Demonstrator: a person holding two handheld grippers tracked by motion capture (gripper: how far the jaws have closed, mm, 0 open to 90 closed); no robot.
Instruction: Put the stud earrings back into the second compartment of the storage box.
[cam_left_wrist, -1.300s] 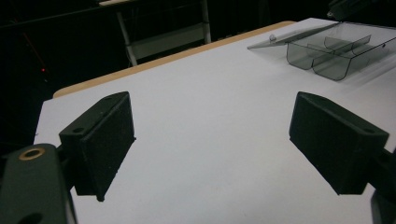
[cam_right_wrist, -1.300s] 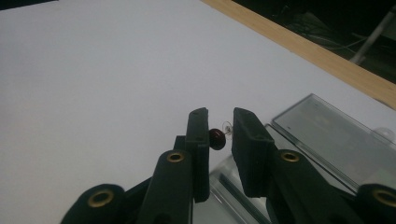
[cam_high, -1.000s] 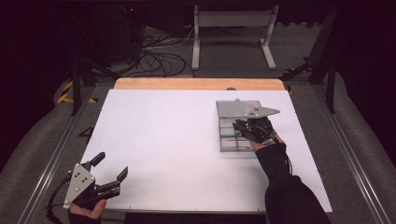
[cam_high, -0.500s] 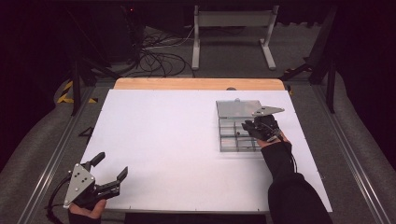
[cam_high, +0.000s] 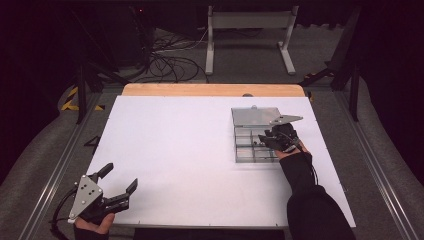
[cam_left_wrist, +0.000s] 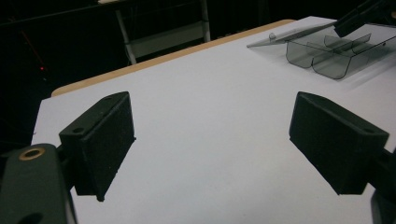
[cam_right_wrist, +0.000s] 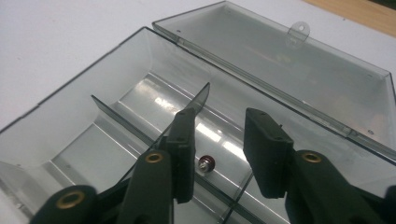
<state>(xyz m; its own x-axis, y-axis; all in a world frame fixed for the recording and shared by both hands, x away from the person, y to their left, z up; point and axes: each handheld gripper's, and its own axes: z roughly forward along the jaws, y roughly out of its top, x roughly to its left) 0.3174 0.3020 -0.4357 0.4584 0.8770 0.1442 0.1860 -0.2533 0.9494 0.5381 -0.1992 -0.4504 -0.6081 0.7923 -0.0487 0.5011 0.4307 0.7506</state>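
Observation:
A clear smoky plastic compartment box (cam_high: 244, 150) lies open at the table's right, its lid (cam_high: 252, 117) folded flat behind it. My right gripper (cam_high: 263, 140) reaches down into the box from the right side. In the right gripper view its jaws (cam_right_wrist: 219, 135) stand slightly apart, open, just above a small dark red, metal-tipped part (cam_right_wrist: 206, 164) that lies on a compartment floor beside a divider (cam_right_wrist: 140, 123). My left gripper (cam_high: 121, 176) rests near the front left corner, open wide with bare white table between its fingers (cam_left_wrist: 100, 140).
The white tabletop (cam_high: 175, 145) has a wooden strip (cam_high: 210, 90) along its far edge. From the left gripper view the box (cam_left_wrist: 322, 53) sits far off at the upper right. Cables and a stand's legs lie on the floor beyond the table.
My right gripper has shifted slightly to the right over the box. The left gripper has stayed still.

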